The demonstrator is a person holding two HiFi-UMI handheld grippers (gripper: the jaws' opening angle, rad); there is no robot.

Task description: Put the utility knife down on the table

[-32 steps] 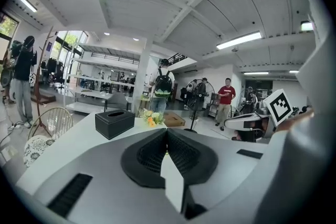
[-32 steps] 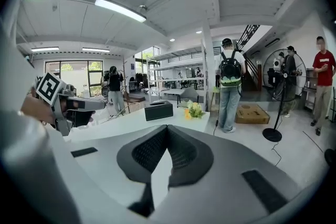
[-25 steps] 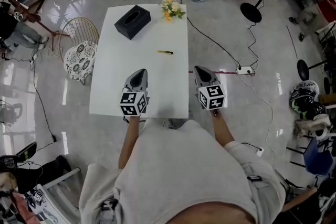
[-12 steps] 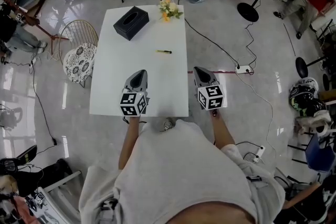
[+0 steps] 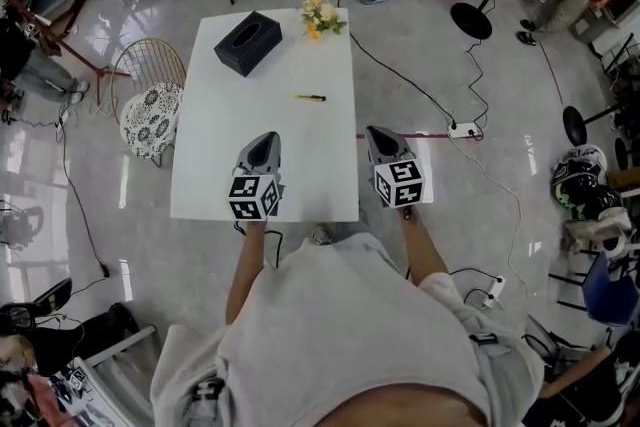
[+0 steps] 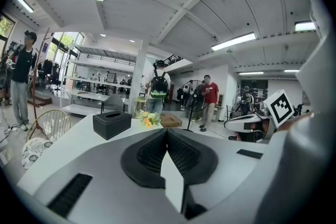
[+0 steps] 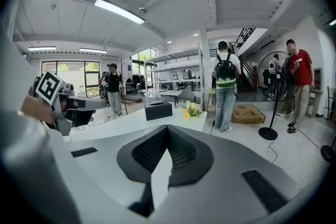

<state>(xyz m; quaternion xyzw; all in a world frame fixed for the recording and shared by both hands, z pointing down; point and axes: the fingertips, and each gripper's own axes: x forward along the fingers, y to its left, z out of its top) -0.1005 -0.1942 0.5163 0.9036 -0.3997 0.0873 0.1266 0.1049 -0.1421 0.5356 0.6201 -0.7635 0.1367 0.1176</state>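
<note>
Already down | utility knife (image 5: pixel 311 97): probably the small yellow-black stick lying flat mid-tabletop (image 5: pixel 215 155), nearer the right edge | left gripper (image 5: pixel 263 143): jaws together, empty, over near edge | right gripper (image 5: pixel 383 139): jaws together, empty, beside near-right corner | advice: stay clear of it.

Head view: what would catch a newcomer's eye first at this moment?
The white table dominates the view, with the small yellow-and-black utility knife lying alone near its middle and a black tissue box and flowers at its far end. Closer in, the left gripper hangs over the table's near part and the right gripper just off its right edge, both with jaws together and empty.
</note>
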